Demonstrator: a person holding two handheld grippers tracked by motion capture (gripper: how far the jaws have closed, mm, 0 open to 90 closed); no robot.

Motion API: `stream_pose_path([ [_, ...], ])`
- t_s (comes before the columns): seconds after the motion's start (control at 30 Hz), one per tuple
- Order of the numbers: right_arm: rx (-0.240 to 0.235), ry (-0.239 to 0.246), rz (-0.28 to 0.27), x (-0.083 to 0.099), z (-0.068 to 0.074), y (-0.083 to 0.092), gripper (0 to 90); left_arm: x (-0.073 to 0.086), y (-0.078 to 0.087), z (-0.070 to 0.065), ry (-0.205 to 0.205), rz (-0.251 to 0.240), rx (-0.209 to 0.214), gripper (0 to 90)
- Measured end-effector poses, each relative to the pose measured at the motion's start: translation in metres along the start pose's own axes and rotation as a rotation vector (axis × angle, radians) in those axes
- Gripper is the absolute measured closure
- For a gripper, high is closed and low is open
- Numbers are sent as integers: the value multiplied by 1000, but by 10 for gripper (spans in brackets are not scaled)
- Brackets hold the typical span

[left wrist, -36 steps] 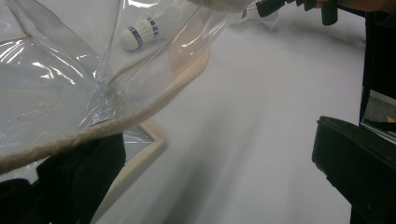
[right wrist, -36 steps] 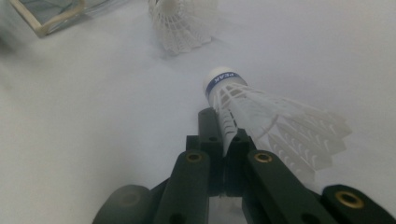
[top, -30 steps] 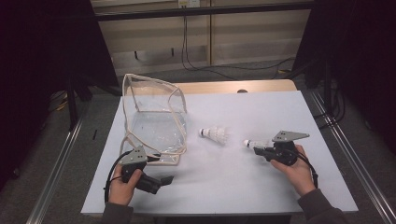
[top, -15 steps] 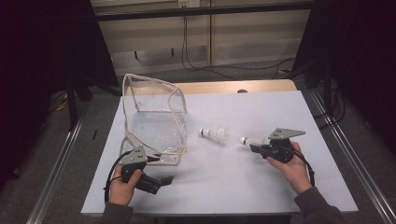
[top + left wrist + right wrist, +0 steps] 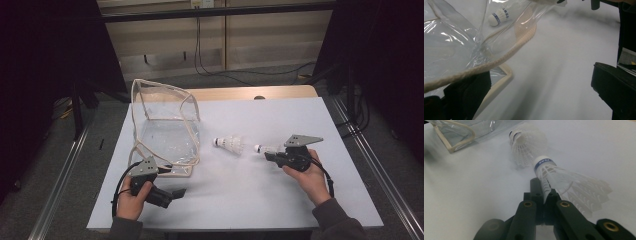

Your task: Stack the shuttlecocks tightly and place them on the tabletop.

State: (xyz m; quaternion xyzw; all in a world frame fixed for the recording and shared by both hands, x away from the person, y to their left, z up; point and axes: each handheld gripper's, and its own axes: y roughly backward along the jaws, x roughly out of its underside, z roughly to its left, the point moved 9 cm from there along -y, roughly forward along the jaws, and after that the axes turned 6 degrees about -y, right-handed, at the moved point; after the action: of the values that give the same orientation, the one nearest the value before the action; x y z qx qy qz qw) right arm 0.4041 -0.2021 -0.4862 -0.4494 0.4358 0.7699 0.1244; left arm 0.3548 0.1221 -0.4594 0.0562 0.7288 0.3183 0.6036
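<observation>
Right gripper view shows a white shuttlecock (image 5: 564,180) pinched by its feather skirt in the fully closed right claw (image 5: 545,195), cork pointing straight ahead, long axis in line with the jaws. Just beyond its cork a second shuttlecock (image 5: 527,143) lies on the desk (image 5: 474,195). Farther ahead and to the left sits the clear bag (image 5: 167,132), its cream-trimmed mouth nearer the left claw (image 5: 176,192), whose jaws stand wide apart, one beneath the bag's rim, gripping nothing. The carry likely runs leftward, past the loose shuttlecock.
</observation>
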Motion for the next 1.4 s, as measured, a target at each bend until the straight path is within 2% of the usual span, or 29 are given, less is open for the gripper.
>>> stream_pose_path([
  [1.4, -20, 28, 7, -13, 5, -22, 896, 0, 0, 0, 2, 4, 5, 28],
])
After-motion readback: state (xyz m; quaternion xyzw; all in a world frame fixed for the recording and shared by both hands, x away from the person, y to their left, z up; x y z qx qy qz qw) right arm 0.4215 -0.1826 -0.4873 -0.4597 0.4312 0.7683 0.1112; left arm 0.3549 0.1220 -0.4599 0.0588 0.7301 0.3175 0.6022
